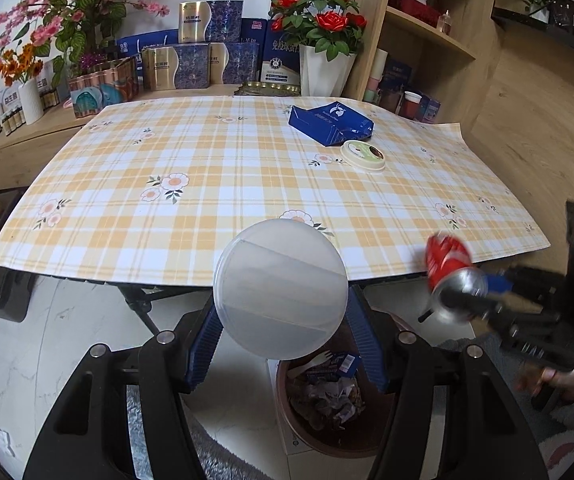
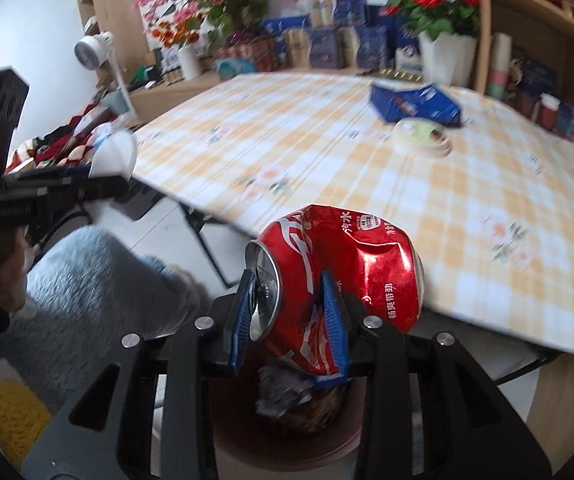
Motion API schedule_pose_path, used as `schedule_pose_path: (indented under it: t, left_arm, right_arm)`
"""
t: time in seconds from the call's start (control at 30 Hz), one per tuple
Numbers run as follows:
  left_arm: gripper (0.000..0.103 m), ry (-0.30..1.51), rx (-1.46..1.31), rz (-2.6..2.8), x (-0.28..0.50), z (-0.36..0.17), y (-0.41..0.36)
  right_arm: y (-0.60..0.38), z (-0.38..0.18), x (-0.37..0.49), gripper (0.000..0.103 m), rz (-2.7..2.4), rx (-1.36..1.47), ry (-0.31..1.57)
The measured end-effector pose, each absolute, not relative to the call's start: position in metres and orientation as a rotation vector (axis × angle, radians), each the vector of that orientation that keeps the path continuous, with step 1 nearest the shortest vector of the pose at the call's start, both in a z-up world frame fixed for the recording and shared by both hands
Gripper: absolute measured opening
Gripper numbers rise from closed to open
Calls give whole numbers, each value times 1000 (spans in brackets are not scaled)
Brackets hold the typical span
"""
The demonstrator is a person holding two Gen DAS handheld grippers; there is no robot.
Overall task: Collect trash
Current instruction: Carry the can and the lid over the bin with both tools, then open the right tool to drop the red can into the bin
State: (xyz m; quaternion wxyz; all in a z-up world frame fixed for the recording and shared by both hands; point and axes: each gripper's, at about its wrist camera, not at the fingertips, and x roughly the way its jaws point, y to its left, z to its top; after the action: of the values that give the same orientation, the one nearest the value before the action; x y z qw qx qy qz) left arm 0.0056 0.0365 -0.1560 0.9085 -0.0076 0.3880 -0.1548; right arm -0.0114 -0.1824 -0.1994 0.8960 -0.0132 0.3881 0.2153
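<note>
Left gripper (image 1: pixel 283 320) clamped a round, translucent white plastic lid (image 1: pixel 281 288) between its ribbed blue pads, holding it just off the counter's (image 1: pixel 207 184) near edge and above a brown round-rimmed trash bin (image 1: pixel 327 432) full of crumpled paper scraps. Right gripper (image 2: pixel 287 320) pinched a dented, glossy red aluminium can (image 2: pixel 339 280), one pad on its silver end and the other in the crushed side, also over the bin. On the yellow checked floral cloth lay a flattened blue carton (image 1: pixel 329 122) with a pale round cup lid (image 1: pixel 363 155) just beside it.
</note>
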Motion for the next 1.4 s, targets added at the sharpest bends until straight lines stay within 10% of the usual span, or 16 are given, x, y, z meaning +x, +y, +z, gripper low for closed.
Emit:
schedule_pose_path:
  t: [0.67,0.9,1.4]
  left_arm:
    - [59,822,-23,-323,4,-162,38]
    - [59,843,-12,-343,5,-171,34]
    - [60,804,167,-592,8,-190,-6]
  right_arm:
    - [-160,-274,3,37,503,23,1115]
    - [-175,-257,3,93,458,75,1033]
    - [-252,-187,-10,97,305,-19,721]
